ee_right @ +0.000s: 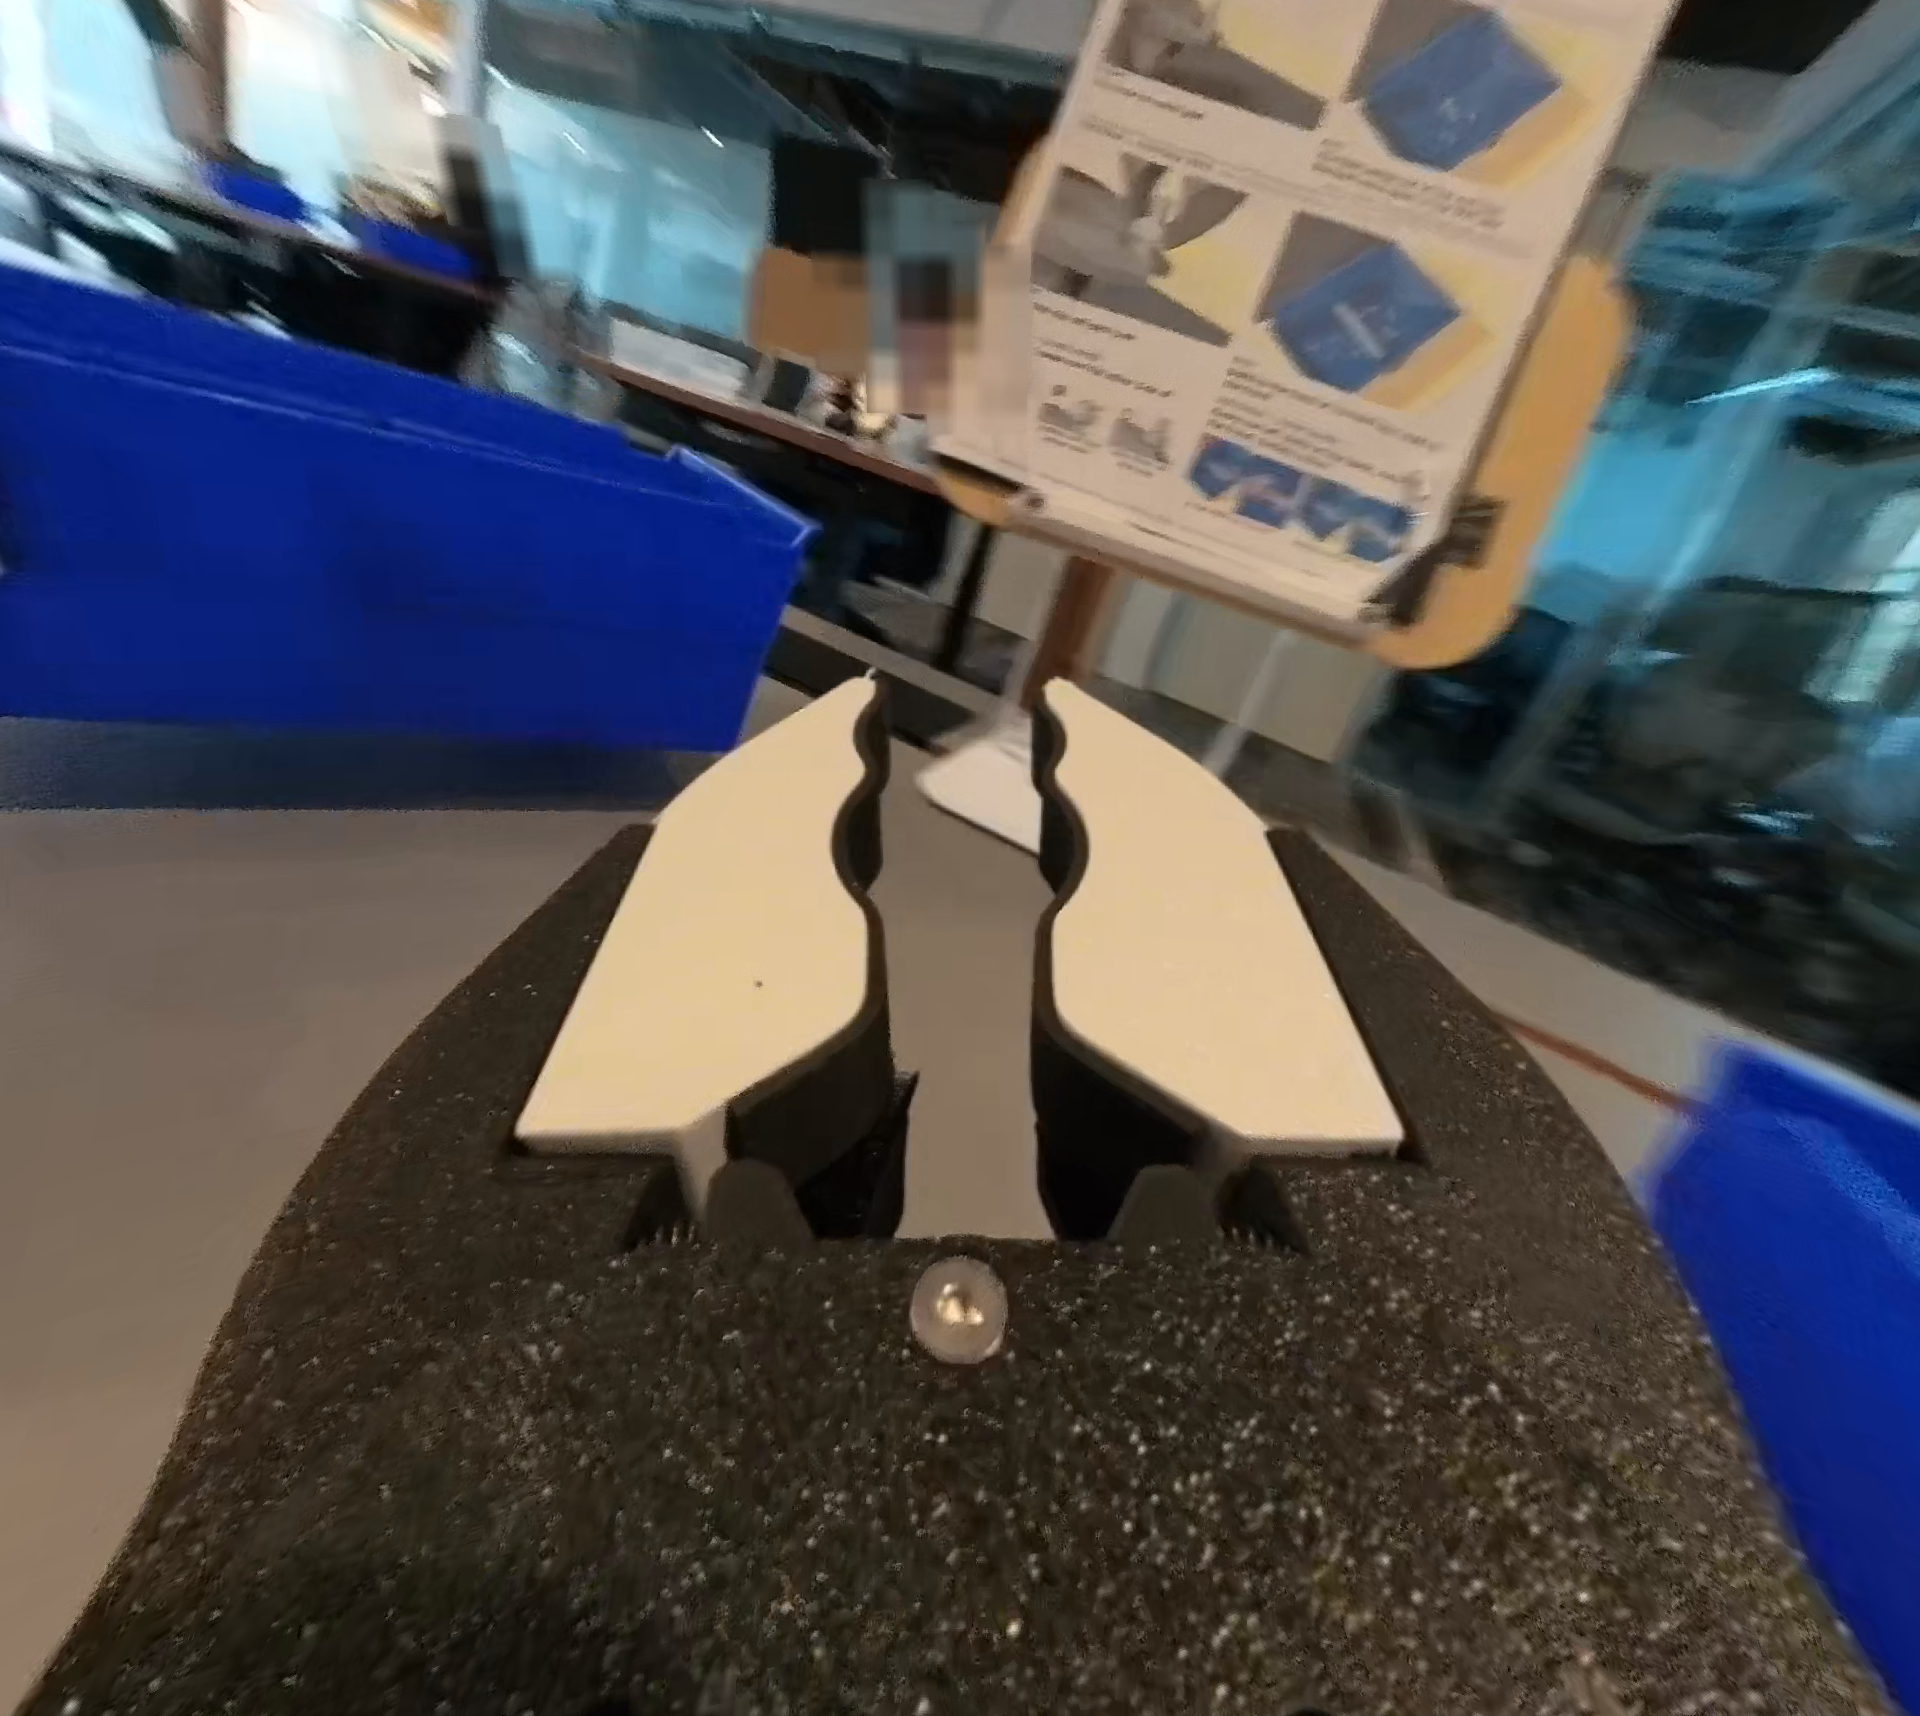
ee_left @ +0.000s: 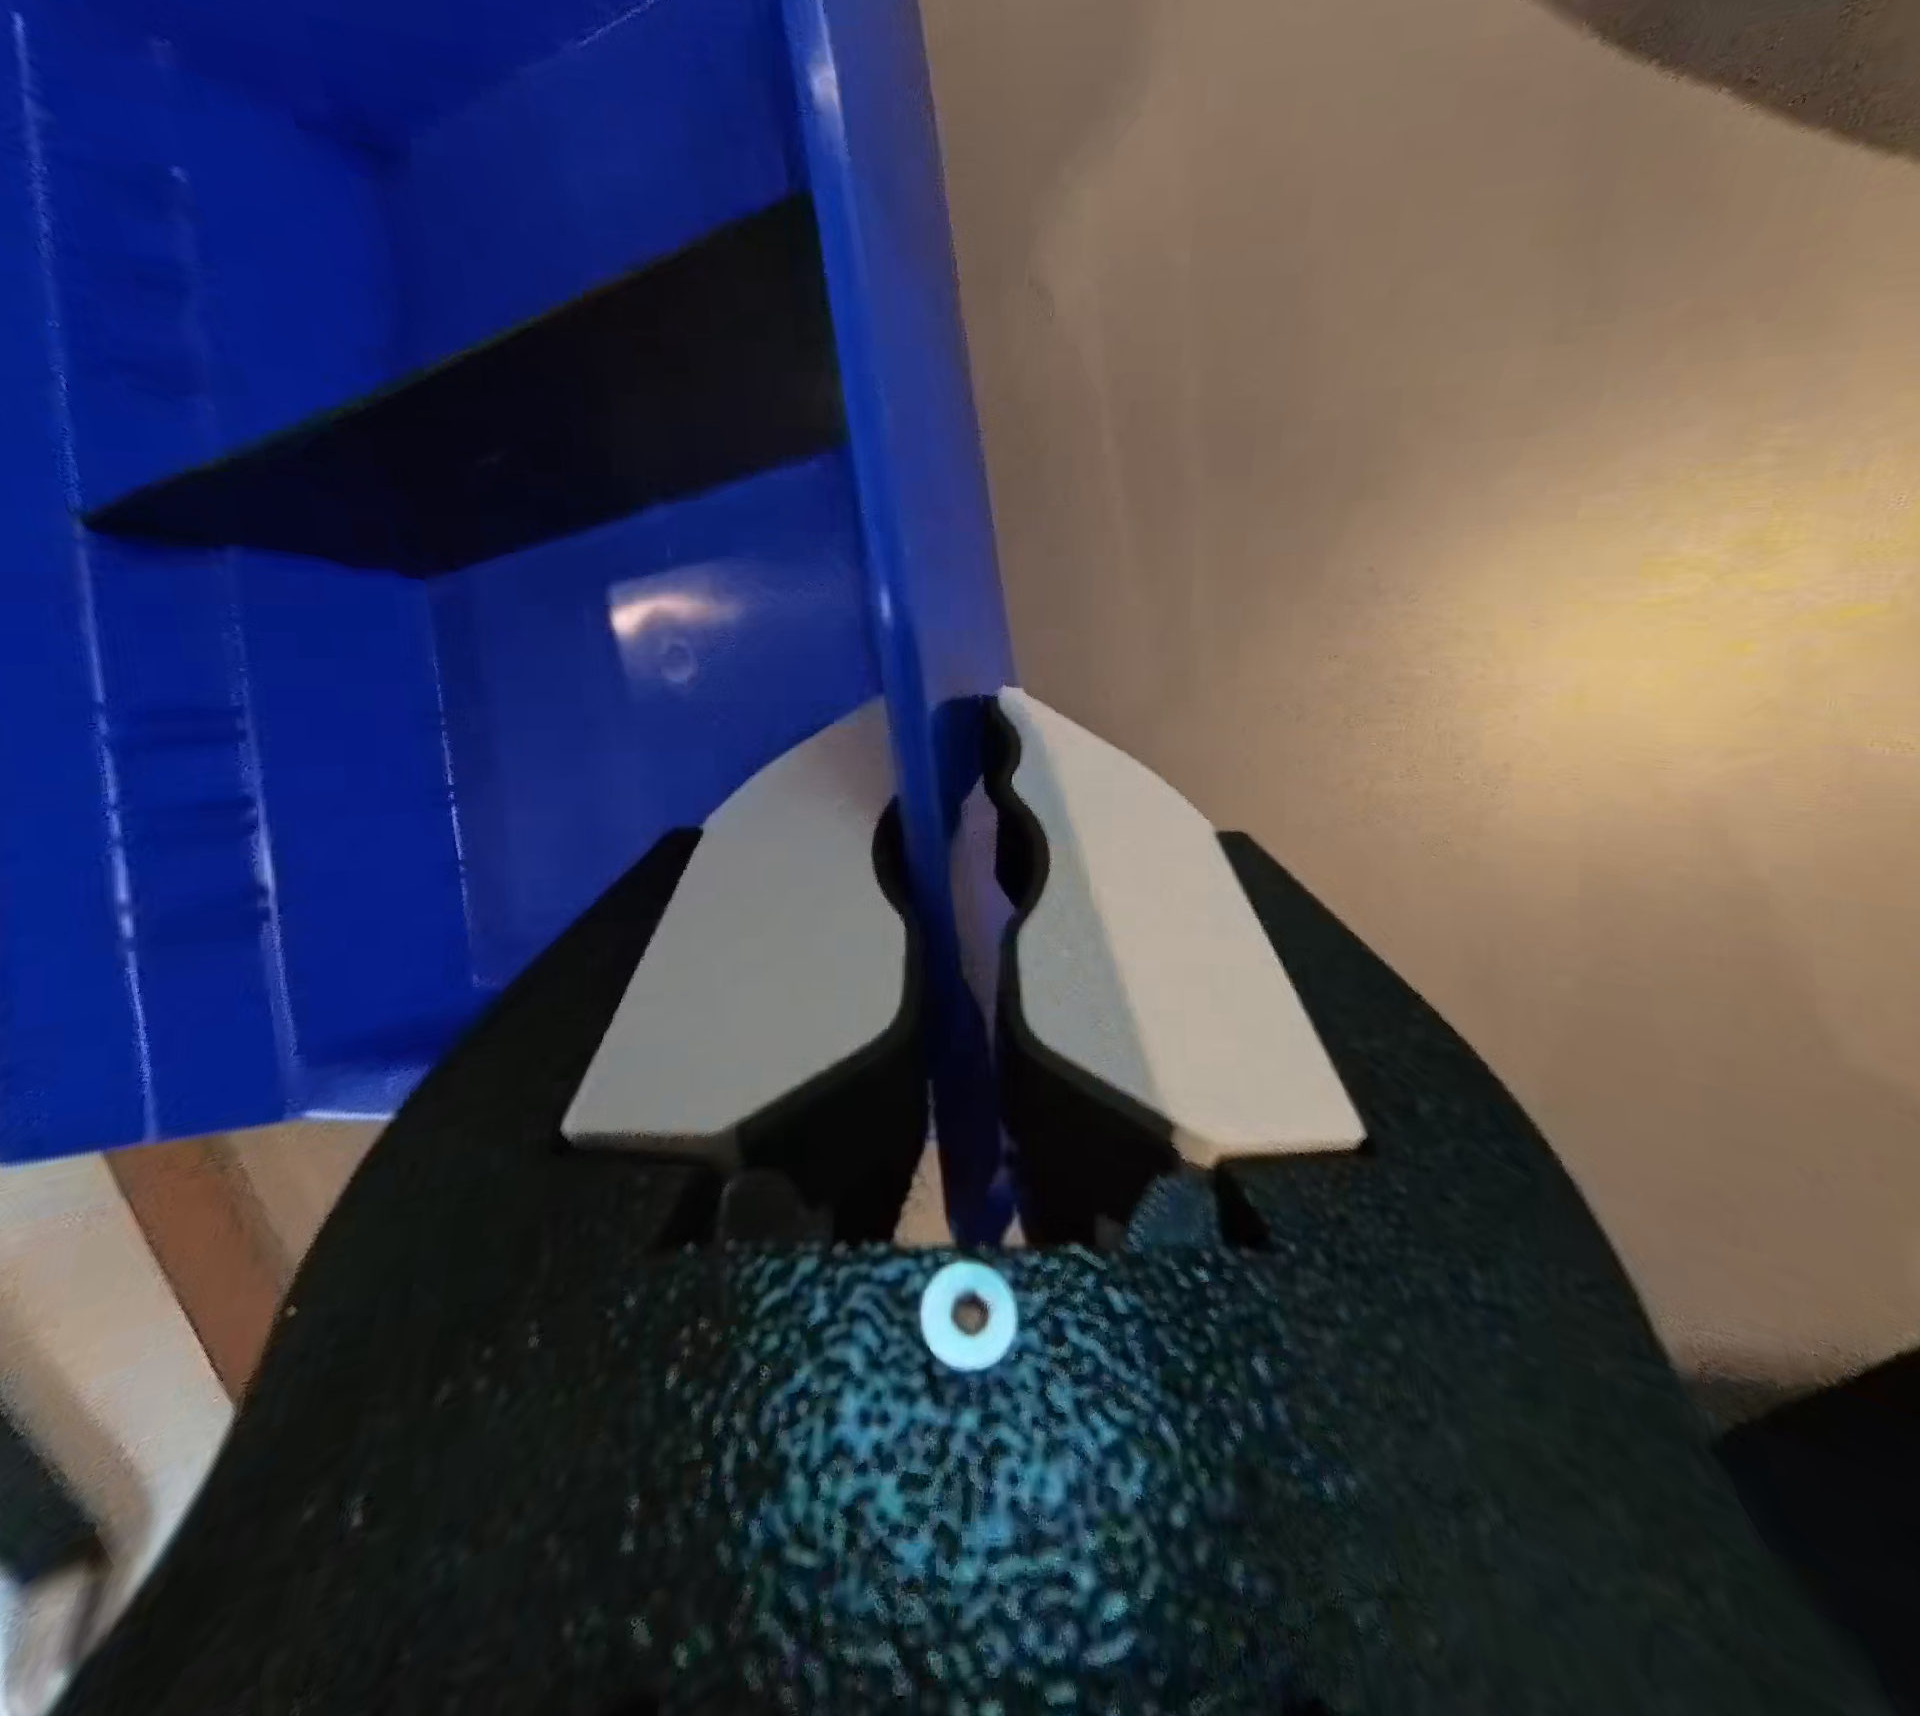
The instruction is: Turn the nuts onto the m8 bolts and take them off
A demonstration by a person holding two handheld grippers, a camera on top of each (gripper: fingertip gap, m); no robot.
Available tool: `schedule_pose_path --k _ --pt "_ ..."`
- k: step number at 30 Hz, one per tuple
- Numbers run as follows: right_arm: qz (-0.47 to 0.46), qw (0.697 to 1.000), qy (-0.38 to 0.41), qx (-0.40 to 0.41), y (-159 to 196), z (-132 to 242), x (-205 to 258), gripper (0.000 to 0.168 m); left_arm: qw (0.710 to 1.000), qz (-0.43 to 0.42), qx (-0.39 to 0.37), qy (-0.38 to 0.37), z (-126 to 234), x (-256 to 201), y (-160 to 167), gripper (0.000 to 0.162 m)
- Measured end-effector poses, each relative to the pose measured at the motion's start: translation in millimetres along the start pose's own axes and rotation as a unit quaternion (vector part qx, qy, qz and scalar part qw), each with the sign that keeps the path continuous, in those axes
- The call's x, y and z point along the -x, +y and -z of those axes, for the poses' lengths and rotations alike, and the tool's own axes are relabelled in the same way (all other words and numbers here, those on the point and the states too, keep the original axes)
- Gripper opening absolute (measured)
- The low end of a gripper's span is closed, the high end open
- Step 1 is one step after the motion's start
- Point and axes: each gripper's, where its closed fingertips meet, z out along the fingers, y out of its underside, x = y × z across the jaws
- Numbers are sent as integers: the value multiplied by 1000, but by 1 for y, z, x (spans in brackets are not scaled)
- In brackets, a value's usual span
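Note:
No nuts or bolts show in either view. In the left wrist view my left gripper (ee_left: pixel 961 721) is shut on the side wall of a blue plastic bin (ee_left: pixel 416 523). The wall runs between the two white fingers and the bin hangs tilted, its inside facing the camera with a black divider (ee_left: pixel 499 440) across it. In the right wrist view my right gripper (ee_right: pixel 956 690) is open and empty, held above a grey table (ee_right: pixel 260 939). A blue bin (ee_right: pixel 364 544) stands to its left on the table, and the corner of another blue bin (ee_right: pixel 1808 1303) shows at lower right.
A printed instruction sheet (ee_right: pixel 1320 191) on a stand rises just beyond the right gripper, its white base (ee_right: pixel 987 783) on the table. Behind it are other tables and glass walls, blurred. A tan surface (ee_left: pixel 1403 523) fills the right of the left wrist view.

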Motion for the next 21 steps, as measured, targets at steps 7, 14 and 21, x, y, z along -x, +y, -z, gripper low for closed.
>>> schedule_pose_path --k 7,14,21 --pt "117 961 125 219 -12 110 -100 32 979 -197 -43 35 -12 -38 -50 7" --pt "-25 900 80 428 50 180 -142 47 945 -296 -59 124 -28 -66 -84 4" --pt "-29 824 25 565 97 194 -133 45 941 -298 -59 148 -50 -64 -112 5"
